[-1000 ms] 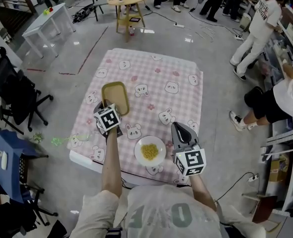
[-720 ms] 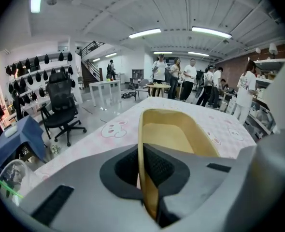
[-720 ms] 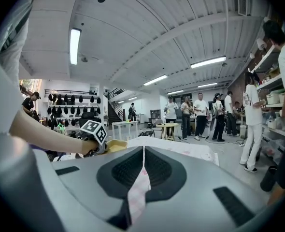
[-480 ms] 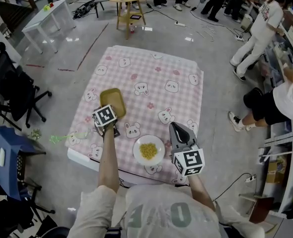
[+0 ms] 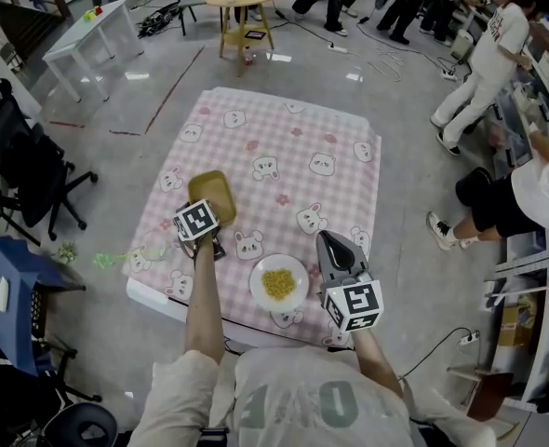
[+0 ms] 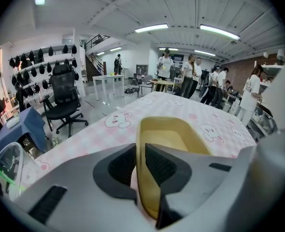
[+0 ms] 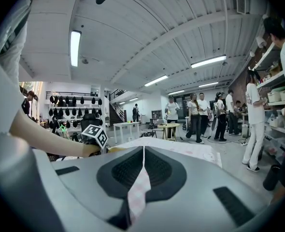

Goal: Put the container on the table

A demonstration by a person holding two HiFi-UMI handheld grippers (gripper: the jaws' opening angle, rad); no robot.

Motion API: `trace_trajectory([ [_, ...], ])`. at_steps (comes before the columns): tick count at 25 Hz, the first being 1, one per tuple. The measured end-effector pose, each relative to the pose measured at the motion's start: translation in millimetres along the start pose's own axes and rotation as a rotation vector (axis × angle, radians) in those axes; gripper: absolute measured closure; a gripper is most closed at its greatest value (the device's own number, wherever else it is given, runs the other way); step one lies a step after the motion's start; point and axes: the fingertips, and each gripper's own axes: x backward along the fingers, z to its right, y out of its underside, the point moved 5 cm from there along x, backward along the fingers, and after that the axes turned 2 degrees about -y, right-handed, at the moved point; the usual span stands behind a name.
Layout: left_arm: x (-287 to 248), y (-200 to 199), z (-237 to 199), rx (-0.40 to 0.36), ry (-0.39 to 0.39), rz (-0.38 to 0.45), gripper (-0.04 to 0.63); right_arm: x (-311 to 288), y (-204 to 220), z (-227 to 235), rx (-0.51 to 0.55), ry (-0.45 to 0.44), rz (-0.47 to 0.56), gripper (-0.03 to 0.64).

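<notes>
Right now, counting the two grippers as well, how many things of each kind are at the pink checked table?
Yellow container: 1, its near rim clamped in the left gripper
White plate with yellow food: 1
Grippers: 2, the right gripper shut on nothing
Total: 4

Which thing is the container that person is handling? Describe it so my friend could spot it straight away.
Find the table under the pink checked cloth with cartoon faces. Over its near-left part is the container, a shallow, empty, mustard-yellow oblong tray, its near rim pinched by the left gripper. The only other dish, a round white plate, holds yellow food.
</notes>
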Motion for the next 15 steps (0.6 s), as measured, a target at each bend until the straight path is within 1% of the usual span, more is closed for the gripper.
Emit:
trace_trajectory([
  [1,1.4,-2.9,0.2,0.007,0.005,0.016,0.551,0.1,-0.9,-0.5,0.001,-0.002,0.002,0.586],
  [2,2.8,-6.6,-0.6,0.016,0.008,0.037,0.507,0.1,-2.0,-1.1,0.003,-0.005,0.004,0.586],
  [3,4.9,-11.2,-2.3,0.024,0.007,0.059,0.489,-0.4,-3.0,-1.7,0.005,-0.008,0.007,0.586],
  [5,14.4,-22.2,-5.2,0.027,-0.002,0.092,0.489,-2.1,-5.5,-3.1,0.010,-0.013,0.014,0.586],
  [9,38.7,-48.0,3.3,0.040,0.041,0.175,0.484,-3.7,-12.1,-5.6,0.022,-0.025,0.031,0.586],
  [11,56.3,-66.6,6.4,0.040,0.058,0.243,0.485,-5.4,-15.7,-6.8,0.031,-0.032,0.042,0.586],
  [15,105.3,-106.0,12.3,0.036,0.099,0.415,0.485,-10.5,-24.8,-8.8,0.055,-0.039,0.062,0.586],
])
